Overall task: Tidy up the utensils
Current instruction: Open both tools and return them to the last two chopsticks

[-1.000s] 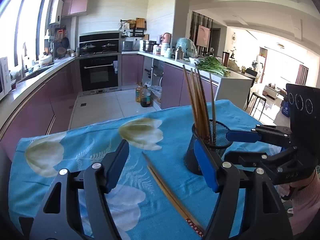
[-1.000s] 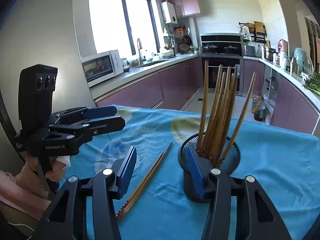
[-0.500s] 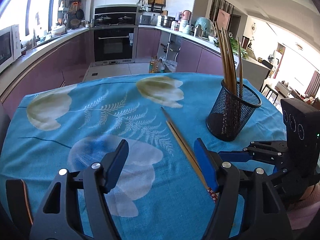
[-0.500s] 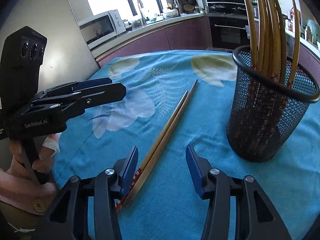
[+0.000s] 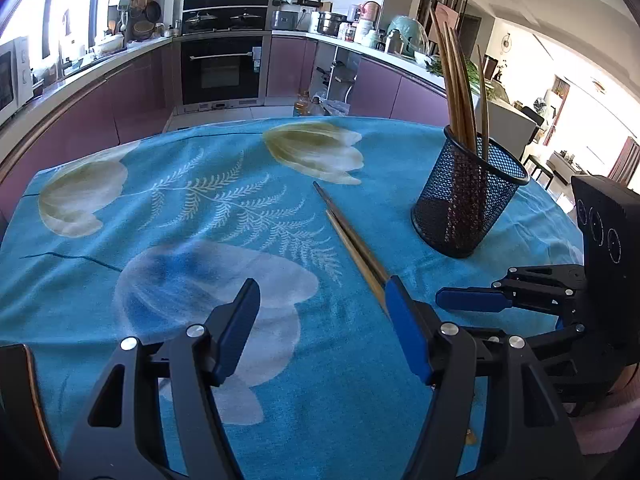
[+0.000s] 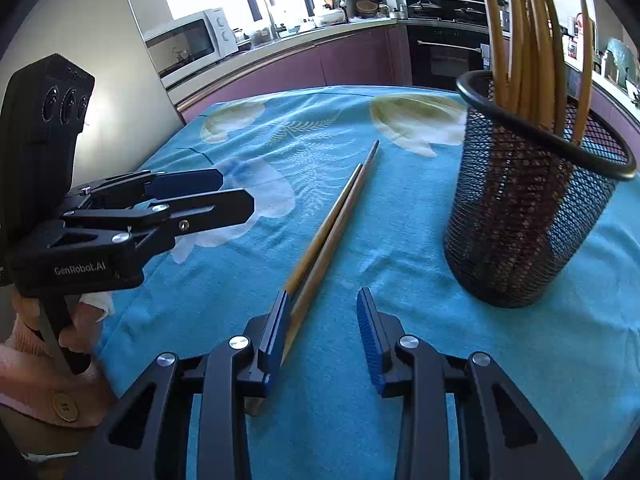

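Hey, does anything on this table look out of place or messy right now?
Yes. Two chopsticks lie loose on the blue tablecloth, left of the mesh holder where the other chopsticks stand upright. Nothing looks spilled or damaged.

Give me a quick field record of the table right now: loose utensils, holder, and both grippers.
loose utensils: pair of chopsticks lying side by side on the blue floral tablecloth
holder: black mesh cup, upright, right of the pair, already holding several chopsticks
right gripper: open, low over the near end of the pair, nothing held
left gripper: open, empty, left of the pair
remaining: pair not yet in the cup
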Available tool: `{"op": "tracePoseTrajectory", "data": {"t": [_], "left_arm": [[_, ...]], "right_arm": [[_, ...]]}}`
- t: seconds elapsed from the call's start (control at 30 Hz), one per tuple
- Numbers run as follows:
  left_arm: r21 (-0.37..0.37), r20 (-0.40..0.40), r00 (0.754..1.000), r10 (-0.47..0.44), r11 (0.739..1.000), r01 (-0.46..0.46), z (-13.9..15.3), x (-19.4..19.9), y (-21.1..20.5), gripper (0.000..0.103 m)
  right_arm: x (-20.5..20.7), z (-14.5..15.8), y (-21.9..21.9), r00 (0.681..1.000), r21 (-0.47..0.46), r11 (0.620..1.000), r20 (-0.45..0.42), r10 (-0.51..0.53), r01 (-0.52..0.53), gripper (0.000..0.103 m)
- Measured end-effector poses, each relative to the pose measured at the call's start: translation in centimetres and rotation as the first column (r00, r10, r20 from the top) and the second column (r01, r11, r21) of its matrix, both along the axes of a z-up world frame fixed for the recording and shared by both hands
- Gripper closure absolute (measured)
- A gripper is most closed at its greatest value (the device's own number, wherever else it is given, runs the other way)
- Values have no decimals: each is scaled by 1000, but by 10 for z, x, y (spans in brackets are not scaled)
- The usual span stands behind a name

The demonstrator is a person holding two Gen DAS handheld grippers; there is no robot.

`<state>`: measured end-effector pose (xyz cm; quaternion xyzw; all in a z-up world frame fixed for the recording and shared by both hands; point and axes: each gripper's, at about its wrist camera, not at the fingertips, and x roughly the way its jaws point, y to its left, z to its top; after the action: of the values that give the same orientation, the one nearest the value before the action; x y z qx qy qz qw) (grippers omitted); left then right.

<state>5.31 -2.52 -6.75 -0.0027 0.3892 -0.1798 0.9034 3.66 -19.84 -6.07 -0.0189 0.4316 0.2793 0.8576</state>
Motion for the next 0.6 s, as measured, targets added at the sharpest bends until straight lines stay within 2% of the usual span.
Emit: {"op": "tracePoseTrajectory", "data": {"t": [0.27,0.47,0.6], "left_arm": [[27,-45,997,-67,997,69,-13,3,-24,45],[52,-101,990,-100,993,106,-26,12,-41,60],[77,-105,990,-97,992,105,-29,16,-45,64]], "right_arm": [[0,-1,-12,1000,4,1000,-14,-28,28,72],[2,-2,-14,999,3,999,-18,-37,37,73],[2,-2,-14,999,5,999,-18,-35,35,74]]}}
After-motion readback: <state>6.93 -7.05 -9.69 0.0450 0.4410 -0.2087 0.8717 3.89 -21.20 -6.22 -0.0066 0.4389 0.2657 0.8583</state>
